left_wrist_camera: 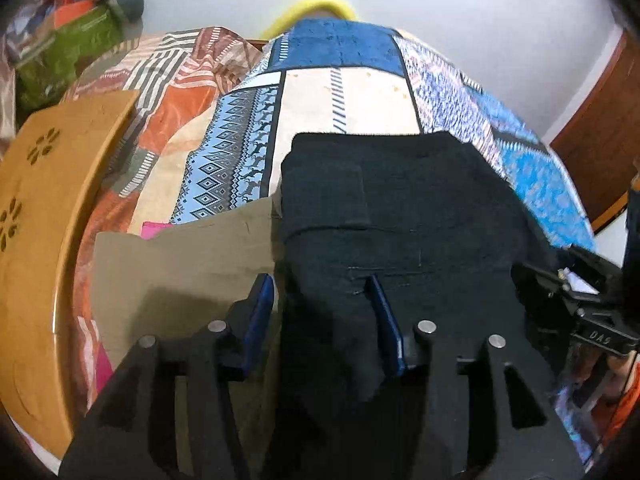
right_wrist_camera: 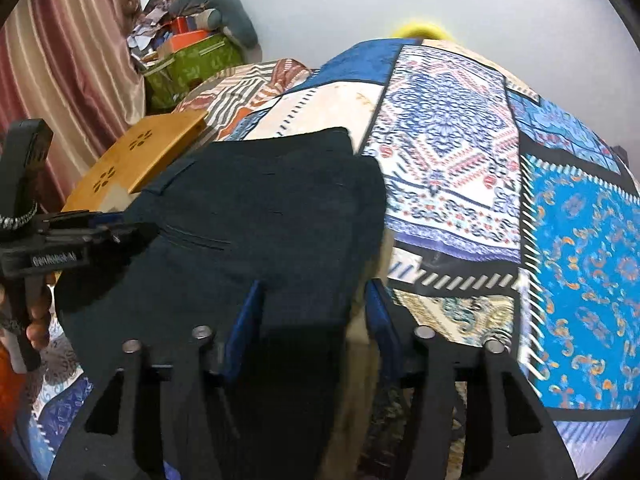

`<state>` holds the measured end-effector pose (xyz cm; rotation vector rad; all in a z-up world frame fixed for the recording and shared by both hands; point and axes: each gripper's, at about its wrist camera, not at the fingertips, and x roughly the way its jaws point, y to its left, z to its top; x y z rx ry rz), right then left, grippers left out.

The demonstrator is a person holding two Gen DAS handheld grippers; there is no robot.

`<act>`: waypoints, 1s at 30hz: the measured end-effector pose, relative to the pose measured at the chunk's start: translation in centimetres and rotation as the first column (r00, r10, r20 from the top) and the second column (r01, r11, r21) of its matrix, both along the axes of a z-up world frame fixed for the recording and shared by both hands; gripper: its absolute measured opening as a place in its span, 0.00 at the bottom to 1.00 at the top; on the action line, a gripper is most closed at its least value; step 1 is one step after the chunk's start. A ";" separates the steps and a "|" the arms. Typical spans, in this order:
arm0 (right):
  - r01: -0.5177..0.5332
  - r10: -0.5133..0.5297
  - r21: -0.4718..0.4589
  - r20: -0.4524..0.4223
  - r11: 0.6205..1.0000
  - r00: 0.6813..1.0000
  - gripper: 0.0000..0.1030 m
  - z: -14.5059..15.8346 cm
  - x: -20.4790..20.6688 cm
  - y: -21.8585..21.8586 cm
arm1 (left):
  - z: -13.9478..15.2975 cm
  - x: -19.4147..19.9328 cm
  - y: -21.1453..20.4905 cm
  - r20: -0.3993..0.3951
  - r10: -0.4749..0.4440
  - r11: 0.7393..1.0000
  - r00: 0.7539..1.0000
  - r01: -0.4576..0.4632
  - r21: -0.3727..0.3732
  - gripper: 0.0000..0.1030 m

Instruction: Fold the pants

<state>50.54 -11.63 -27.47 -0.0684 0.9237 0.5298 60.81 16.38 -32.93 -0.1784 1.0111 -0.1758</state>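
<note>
Nearest the left wrist camera, the left gripper (left_wrist_camera: 322,300) points forward and down over the bed with its blue-padded fingers (left_wrist_camera: 262,312) spread wide; the near hem of the black pants (left_wrist_camera: 400,216) lies in the gap between them, but no pad is pressed on the cloth, so it holds nothing. The right gripper (right_wrist_camera: 312,304) is posed the same way, jaws wide apart, straddling the right edge of the pants (right_wrist_camera: 256,216), one finger over dark fabric and the other over the patterned bedspread (right_wrist_camera: 580,260); nothing is clamped there either. Each camera catches the other tool at its side: the right gripper (left_wrist_camera: 592,304) at the pants' right edge in the left view, the left gripper (right_wrist_camera: 80,240) at their left edge in the right view, gripped by bare fingers low in the frame. Only the left view shows a khaki garment (left_wrist_camera: 180,264) just beside the pants, touching their left edge, with a bit of pink cloth (left_wrist_camera: 154,230) peeking from under it. The pants are folded into a compact dark block in the middle of the bed, their far edge straight. A wooden board (left_wrist_camera: 48,208) with cut-out flower shapes borders the left, while broad bedspread (left_wrist_camera: 348,96) stretches beyond and to the right. Farther back are a green box (right_wrist_camera: 192,68) piled with clutter, a striped curtain (right_wrist_camera: 68,52) seen only in the right view, and a white wall (right_wrist_camera: 340,0).
</note>
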 end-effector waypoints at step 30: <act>-0.095 -0.044 0.207 0.580 0.974 0.813 0.51 28.6 -35.8 -6.3 | 32.0 -42.0 -9.4 0.629 -0.055 0.984 0.776 -0.066 0.168 0.54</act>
